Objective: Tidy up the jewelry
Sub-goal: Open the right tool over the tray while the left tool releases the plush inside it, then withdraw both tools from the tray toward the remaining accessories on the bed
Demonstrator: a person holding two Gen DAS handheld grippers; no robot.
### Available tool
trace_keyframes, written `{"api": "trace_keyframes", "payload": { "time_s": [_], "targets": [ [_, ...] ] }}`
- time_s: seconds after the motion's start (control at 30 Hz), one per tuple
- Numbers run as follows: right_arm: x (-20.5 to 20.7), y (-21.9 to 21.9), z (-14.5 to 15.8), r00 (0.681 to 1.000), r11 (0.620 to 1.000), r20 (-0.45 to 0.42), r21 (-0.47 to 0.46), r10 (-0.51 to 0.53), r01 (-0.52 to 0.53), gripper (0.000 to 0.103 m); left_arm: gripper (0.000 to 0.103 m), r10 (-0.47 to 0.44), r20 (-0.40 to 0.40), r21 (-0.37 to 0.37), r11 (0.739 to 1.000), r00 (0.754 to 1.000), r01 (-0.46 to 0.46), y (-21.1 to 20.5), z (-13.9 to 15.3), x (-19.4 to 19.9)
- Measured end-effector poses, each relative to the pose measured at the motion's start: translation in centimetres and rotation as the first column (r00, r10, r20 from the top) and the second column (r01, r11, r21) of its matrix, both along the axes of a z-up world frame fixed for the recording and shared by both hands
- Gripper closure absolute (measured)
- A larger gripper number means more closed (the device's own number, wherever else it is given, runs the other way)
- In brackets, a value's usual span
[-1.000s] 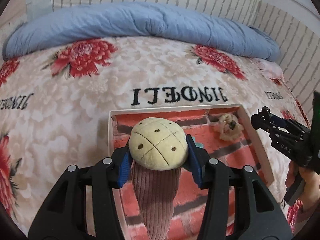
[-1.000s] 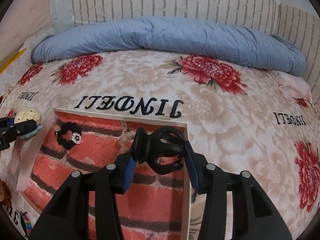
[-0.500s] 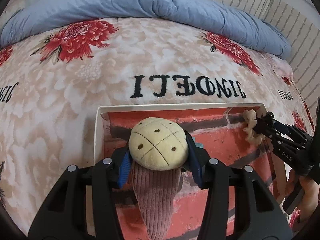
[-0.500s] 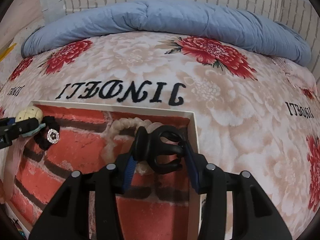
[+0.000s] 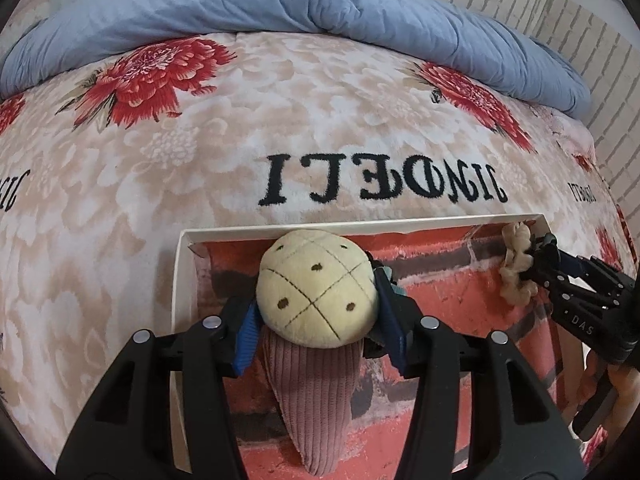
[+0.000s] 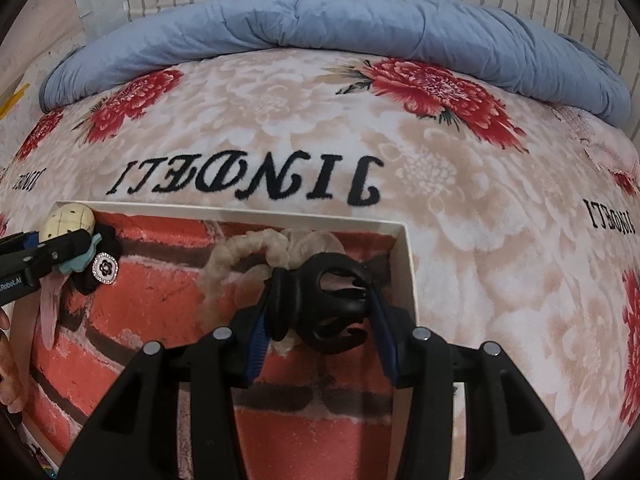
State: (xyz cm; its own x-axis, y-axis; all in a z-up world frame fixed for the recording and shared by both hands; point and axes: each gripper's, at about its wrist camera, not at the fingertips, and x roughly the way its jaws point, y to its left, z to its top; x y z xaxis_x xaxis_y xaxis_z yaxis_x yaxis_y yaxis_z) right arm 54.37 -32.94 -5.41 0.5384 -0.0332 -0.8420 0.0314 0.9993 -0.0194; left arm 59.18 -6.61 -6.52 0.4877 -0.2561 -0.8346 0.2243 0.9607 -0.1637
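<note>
Bedspread [image 6: 480, 208]: tray [image 6: 404, 248] with scrunchies [image 6: 240, 256]

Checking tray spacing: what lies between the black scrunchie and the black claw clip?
The cream scrunchie, on the brick-print tray, right wrist view.

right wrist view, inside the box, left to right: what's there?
plush hair tie in the left claw → black scrunchie → cream scrunchie → black hair clip in the right claw → box wall
</note>
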Motion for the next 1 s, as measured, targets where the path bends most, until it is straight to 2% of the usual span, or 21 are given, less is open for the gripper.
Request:
{"api": "trace_keyframes", "payload": {
  "time_s": [0.17,0.27,0.4,0.47,0.53,0.6,0.73,1.0],
  "targets": [
    [0.0,0.1,0.0,1.000,1.000,-0.006,-0.002,0.000,-0.001,0.057,0.048,0.009,-0.009,0.014,1.000,1.000,-0.009,-0.1,-0.3,0.1],
    [0.0,0.0,-0.4,1.000,1.000,-0.020,0.008,0.009,-0.009,0.057,0.039,0.032,-0.005,0.030,0.999,0.999,-0.032,0.2,-0.1,0.0],
    [-0.5,-0.2,-0.2,1.000,1.000,-0.022,0.017,0.017,-0.016,0.044,0.031,0.043,-0.030,-0.005,0.999,0.999,-0.043,1.2,0.5,-0.2],
    [-0.8,-0.4,0.2,1.000,1.000,-0.018,0.019,0.011,-0.010,0.033,0.025,0.040,-0.009,-0.006,0.999,0.999,-0.040,1.5,1.5,-0.7],
    [-1.1,-0.5,0.7,1.000,1.000,-0.011,0.022,0.014,-0.014,0.031,0.018,0.043,0.014,0.009,0.999,0.999,-0.043,1.6,2.5,-1.1],
    [-1.7,-0.5,1.5,1.000,0.999,-0.001,0.030,0.016,-0.016,0.030,0.015,0.041,0.031,0.007,0.999,0.999,-0.041,1.8,3.7,-1.7],
    [-3.0,-0.4,3.8,0.999,0.999,0.042,0.044,0.025,-0.027,0.020,0.007,0.044,0.068,-0.011,0.999,0.997,-0.043,2.5,6.6,-3.1],
    [-7.1,-0.1,8.5,0.991,1.000,0.132,-0.001,0.020,-0.020,0.018,0.005,0.061,0.143,-0.003,0.998,0.988,-0.062,4.3,11.9,-7.4]
  ]
}}
